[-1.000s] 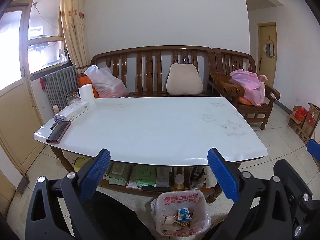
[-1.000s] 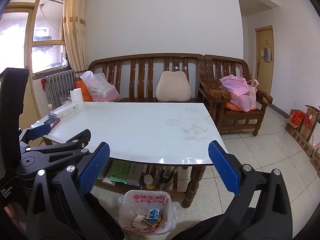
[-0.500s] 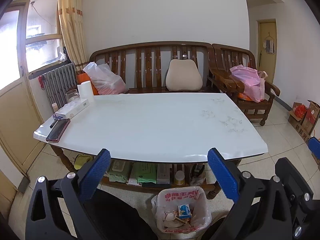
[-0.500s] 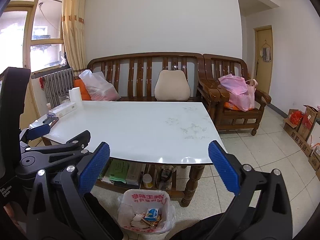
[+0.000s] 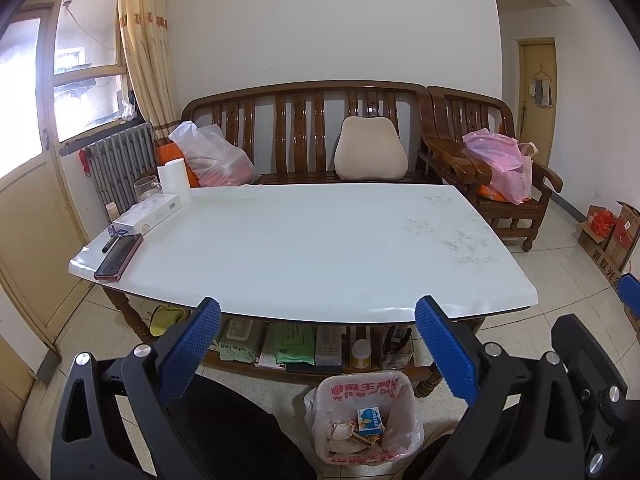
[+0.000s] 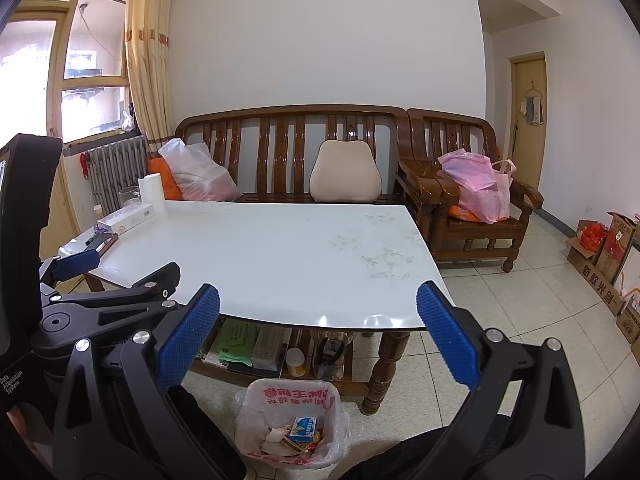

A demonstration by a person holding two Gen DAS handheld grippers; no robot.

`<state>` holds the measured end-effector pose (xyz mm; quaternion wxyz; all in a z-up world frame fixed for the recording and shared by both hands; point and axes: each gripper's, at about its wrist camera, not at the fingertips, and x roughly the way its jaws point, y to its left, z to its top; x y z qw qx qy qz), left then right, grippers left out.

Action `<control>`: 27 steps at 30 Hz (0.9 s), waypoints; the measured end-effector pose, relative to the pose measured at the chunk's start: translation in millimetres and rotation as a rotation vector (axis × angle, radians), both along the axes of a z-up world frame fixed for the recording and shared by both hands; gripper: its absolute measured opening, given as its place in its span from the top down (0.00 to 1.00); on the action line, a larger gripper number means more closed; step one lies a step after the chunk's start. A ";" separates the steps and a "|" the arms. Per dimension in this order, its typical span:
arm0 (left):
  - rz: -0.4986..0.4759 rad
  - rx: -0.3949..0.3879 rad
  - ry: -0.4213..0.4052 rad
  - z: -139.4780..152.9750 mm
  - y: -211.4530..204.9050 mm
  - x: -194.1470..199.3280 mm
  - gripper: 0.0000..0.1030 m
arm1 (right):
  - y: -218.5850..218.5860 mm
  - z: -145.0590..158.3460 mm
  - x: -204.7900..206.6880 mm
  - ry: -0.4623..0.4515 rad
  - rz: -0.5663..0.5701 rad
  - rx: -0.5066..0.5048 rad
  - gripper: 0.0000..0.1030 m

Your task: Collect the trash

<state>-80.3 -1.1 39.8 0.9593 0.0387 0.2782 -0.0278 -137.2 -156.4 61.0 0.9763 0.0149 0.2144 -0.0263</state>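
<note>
Glossy white bench [image 5: 304, 240] on varnished wood legs, thin plastic bin bag [image 5: 324, 412], knobbly blue tong pads [image 5: 188, 356].

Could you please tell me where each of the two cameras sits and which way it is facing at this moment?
Left wrist: sits on the left gripper, looking forward over the white table toward the wooden bench; its own open blue fingers show, and the right gripper's edge.
Right wrist: sits on the right gripper, facing the same way from further right; its open fingers and the left gripper show.
Shared: table, bench, beige cushion, bagged trash bin on the floor.
</note>
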 end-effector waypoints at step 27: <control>0.010 -0.007 0.007 -1.6 1.9 -1.4 0.07 | -1.4 3.2 3.3 -0.002 0.004 -0.012 0.06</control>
